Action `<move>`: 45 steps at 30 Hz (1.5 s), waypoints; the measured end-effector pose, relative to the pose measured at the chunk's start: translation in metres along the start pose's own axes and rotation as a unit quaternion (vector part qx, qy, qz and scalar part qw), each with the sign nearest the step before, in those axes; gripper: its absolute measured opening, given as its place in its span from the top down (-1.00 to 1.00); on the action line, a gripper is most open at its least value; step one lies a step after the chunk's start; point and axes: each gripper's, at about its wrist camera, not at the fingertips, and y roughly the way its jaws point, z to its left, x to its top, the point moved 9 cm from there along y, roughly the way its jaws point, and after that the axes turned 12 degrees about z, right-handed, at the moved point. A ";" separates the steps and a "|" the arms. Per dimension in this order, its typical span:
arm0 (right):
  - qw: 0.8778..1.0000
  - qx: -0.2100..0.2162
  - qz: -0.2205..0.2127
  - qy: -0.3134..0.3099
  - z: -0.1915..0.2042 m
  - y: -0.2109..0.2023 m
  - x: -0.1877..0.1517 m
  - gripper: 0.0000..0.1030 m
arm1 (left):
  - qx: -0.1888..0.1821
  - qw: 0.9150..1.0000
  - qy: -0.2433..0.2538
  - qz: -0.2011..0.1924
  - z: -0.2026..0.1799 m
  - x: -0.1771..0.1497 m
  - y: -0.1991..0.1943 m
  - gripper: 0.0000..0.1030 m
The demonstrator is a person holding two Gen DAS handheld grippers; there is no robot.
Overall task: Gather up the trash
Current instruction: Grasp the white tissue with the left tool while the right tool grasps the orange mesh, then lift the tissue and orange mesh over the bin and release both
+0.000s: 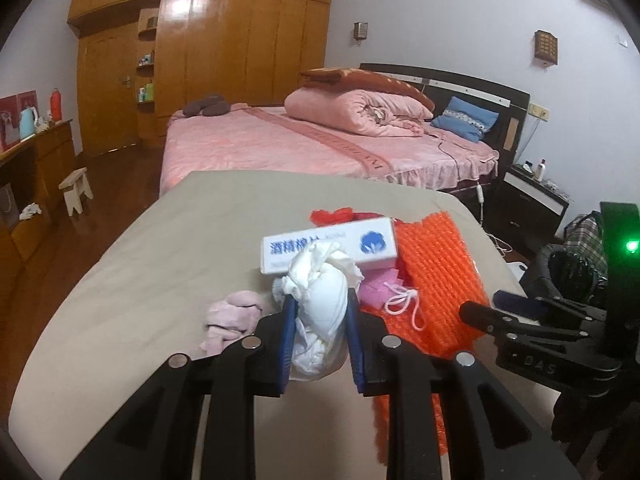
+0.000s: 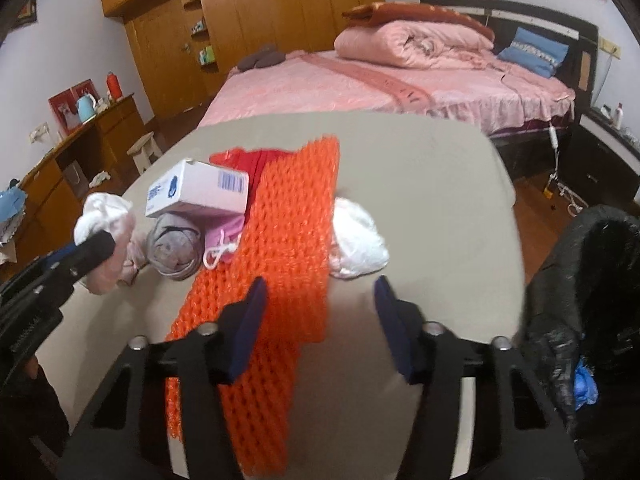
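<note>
My left gripper point(image 1: 320, 320) is shut on a crumpled white wad point(image 1: 320, 308) and holds it over the beige table point(image 1: 140, 280). The wad and that gripper also show in the right wrist view point(image 2: 100, 216). My right gripper point(image 2: 320, 300) is open and empty above an orange net sheet point(image 2: 288, 248). A white box with blue print point(image 1: 328, 248) lies behind the wad and also shows in the right wrist view point(image 2: 196, 192). A white plastic bag point(image 2: 356, 240) lies right of the net. A bin with a black liner point(image 2: 592, 280) stands right of the table.
A pink cloth point(image 1: 232, 316), a grey bundle point(image 2: 176, 248), a pink pouch with a cord point(image 1: 396, 296) and red plastic point(image 2: 248, 160) lie on the table. A pink bed point(image 1: 320, 140), a wardrobe point(image 1: 200, 60), a stool point(image 1: 76, 188) and a nightstand point(image 1: 532, 196) stand beyond.
</note>
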 end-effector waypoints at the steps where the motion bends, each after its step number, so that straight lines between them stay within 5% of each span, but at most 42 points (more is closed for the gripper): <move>1: 1.000 0.006 0.007 -0.002 0.002 0.004 -0.001 0.30 | 0.001 1.000 0.000 0.000 0.001 0.000 0.000 0.55; 3: 1.000 0.019 0.011 -0.006 0.005 0.005 -0.003 0.66 | 0.003 1.000 0.001 0.002 0.001 -0.001 0.000 0.55; 5: 1.000 0.024 0.009 -0.012 0.009 0.002 -0.003 0.76 | -0.001 1.000 0.001 0.002 0.000 -0.002 0.000 0.55; 22: 0.998 0.029 -0.060 -0.011 -0.005 -0.077 0.002 0.78 | -0.038 0.999 0.010 -0.025 -0.042 0.013 -0.028 0.55; 45: 0.986 -0.085 -0.106 0.096 -0.153 -0.159 -0.048 0.78 | -0.160 0.981 0.105 -0.026 -0.211 0.028 -0.029 0.54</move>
